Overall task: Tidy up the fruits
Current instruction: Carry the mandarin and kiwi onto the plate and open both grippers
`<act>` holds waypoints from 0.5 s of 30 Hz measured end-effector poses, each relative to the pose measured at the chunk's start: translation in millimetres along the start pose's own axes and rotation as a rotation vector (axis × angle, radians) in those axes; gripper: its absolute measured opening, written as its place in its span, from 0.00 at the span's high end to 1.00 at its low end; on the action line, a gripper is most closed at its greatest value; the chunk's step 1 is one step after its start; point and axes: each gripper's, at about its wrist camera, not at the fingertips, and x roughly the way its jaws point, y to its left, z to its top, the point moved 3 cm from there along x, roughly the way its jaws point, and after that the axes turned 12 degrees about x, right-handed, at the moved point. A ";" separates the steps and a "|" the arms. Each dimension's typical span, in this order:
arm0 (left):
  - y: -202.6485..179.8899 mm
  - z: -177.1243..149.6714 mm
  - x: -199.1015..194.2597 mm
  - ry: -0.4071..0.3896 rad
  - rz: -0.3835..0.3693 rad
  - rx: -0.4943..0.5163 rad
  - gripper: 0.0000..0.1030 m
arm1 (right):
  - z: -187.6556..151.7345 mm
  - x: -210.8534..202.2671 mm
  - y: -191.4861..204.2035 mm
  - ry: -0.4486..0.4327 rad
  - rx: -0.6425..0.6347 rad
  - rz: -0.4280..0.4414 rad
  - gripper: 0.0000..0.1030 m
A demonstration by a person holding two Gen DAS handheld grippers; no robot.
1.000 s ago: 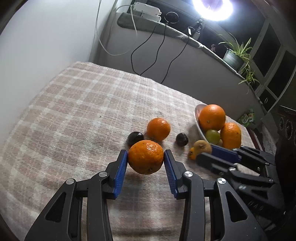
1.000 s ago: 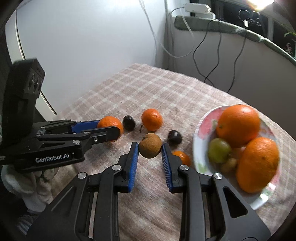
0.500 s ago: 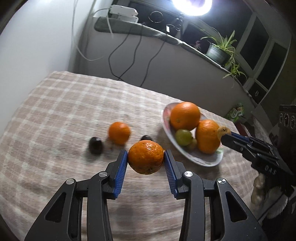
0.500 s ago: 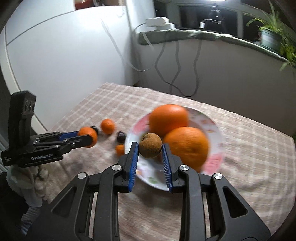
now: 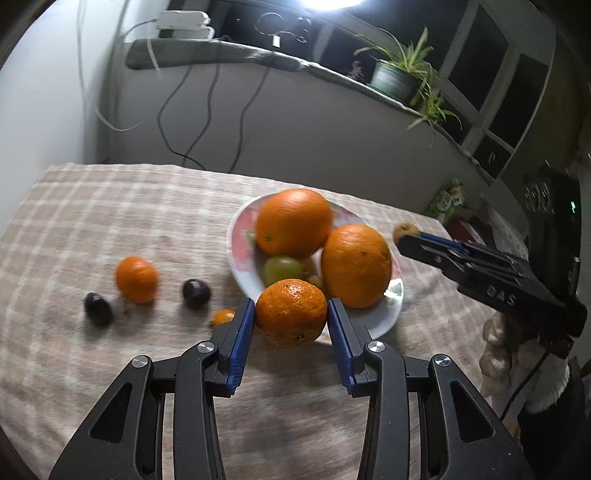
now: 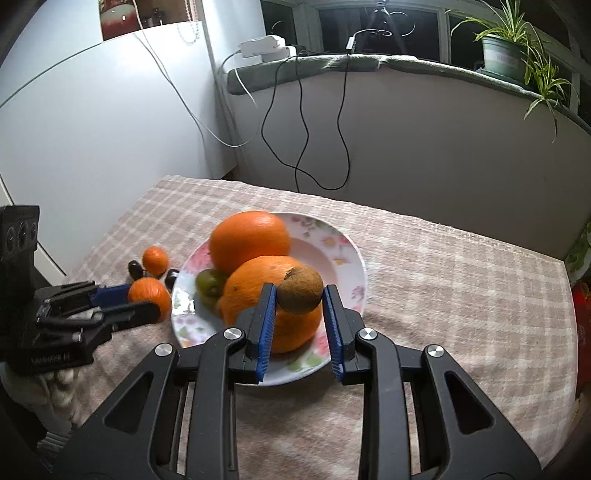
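A: Grippers, what did they hold?
B: Left gripper (image 5: 291, 319) clamped a tangerine (image 5: 291, 313) beside the plate (image 6: 345, 254); right gripper (image 6: 299, 301) pinched a kiwi (image 6: 300, 290) above it.

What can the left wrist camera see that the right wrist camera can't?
Only the left wrist view shows the tiny orange fruit lying beside the plate, and the bright lamp up top.

Only the right wrist view shows the plate's bare flowered inside.

Both show the left tool gripping a mandarin, the right tool gripping a brown fruit, two big oranges, a green fruit and two dark plums.
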 end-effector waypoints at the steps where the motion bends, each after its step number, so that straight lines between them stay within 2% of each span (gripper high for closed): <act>1: -4.1 1.2 2.7 0.002 -0.003 0.007 0.62 | 1.1 0.9 -2.0 0.001 0.002 0.000 0.74; 15: -21.2 8.5 18.7 0.023 0.006 0.056 0.62 | 26.2 32.0 -23.1 0.037 0.045 0.022 0.74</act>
